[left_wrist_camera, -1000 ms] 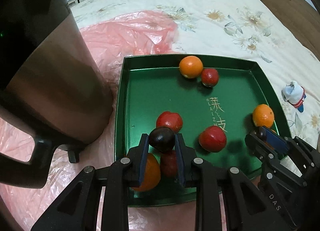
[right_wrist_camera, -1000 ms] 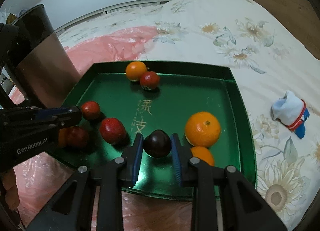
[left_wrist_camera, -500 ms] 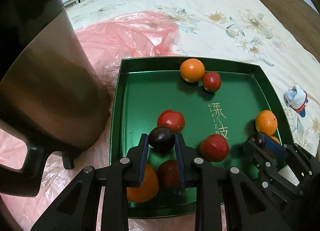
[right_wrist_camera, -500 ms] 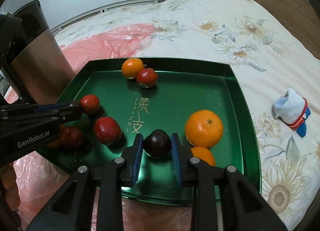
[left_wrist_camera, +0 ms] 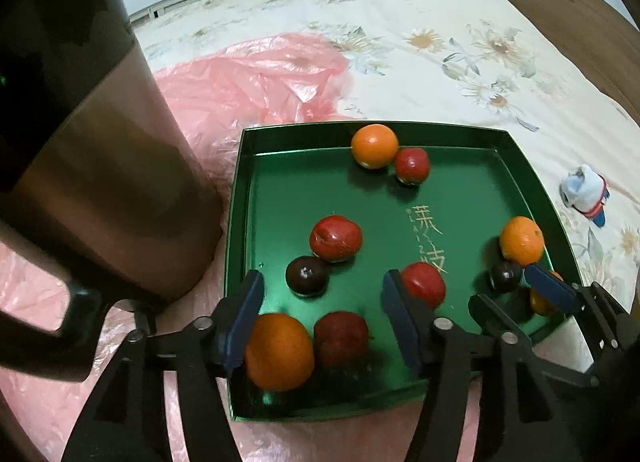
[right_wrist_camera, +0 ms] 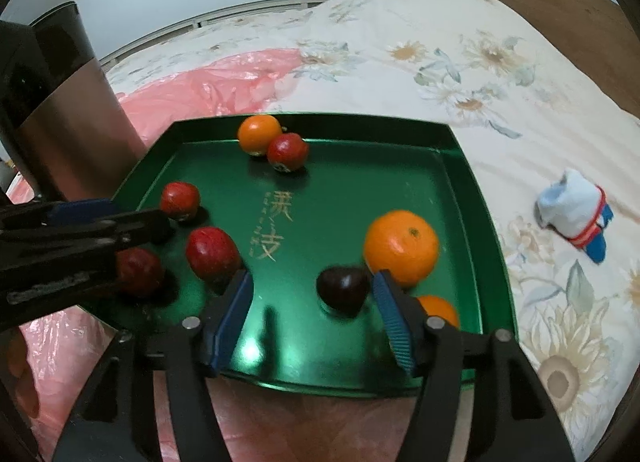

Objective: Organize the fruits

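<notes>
Fruits lie scattered in a green tray (left_wrist_camera: 240,197) on a flowered bedspread (right_wrist_camera: 460,61): oranges, red fruits and two dark plums. Both claws are opening with nothing pinched. The left gripper (left_wrist_camera: 320,314) spreads behind one dark plum (left_wrist_camera: 306,276), which rests on the tray floor touching a red fruit (left_wrist_camera: 335,238). The right gripper (right_wrist_camera: 312,314) spreads around the other dark plum (right_wrist_camera: 343,288), just beside a large orange (right_wrist_camera: 401,248). Sorting looks partly done; an orange and a red fruit at the far rim remain mixed. Only the left view shows the near-corner orange (left_wrist_camera: 279,350).
</notes>
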The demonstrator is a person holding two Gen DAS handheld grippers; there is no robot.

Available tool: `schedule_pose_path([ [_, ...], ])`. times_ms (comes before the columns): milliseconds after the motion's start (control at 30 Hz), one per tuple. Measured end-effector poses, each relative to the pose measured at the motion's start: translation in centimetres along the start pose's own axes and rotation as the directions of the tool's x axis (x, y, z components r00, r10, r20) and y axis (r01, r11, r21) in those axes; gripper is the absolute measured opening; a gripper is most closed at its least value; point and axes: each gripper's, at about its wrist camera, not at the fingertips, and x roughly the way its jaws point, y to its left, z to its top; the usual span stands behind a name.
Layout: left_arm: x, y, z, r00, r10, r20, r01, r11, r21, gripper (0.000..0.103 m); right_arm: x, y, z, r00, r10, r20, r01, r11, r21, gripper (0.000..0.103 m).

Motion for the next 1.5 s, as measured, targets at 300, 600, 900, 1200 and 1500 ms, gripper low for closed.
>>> schedule_pose_path([
  [300,-4.7,-0.3,-2.3,0.999,0.010,0.040,-0.011,1.000,0.013,0.065,-2.4,-0.4,-1.2,0.999,-0.038,0.000,0.038,0.999,0.020,0.103],
  [600,-11.0,1.5,-5.7,0.997,-0.008,0.077,0.008,1.000,-0.004,0.066,-6.1,1.3,-2.5,0.999,-0.050,0.008,0.049,0.999,0.015,0.103],
  [900,-17.9,7.4,-10.6,0.992,0.019,0.125,-0.011,0.998,-0.065,0.066,-11.0,5.7,-4.0,0.999,-0.015,0.044,0.015,1.000,0.001,0.103],
  [1200,-25.6,16.7,-16.8,0.971,0.112,0.210,-0.080,0.985,-0.155,0.066,-17.3,13.9,-6.0,0.989,0.073,0.131,-0.071,0.997,-0.021,0.103],
  [1500,-30.6,27.0,-23.8,0.951,0.225,0.214,-0.160,0.946,-0.284,0.070,-23.0,22.4,-8.7,0.965,0.148,0.214,-0.143,0.989,-0.042,0.103],
])
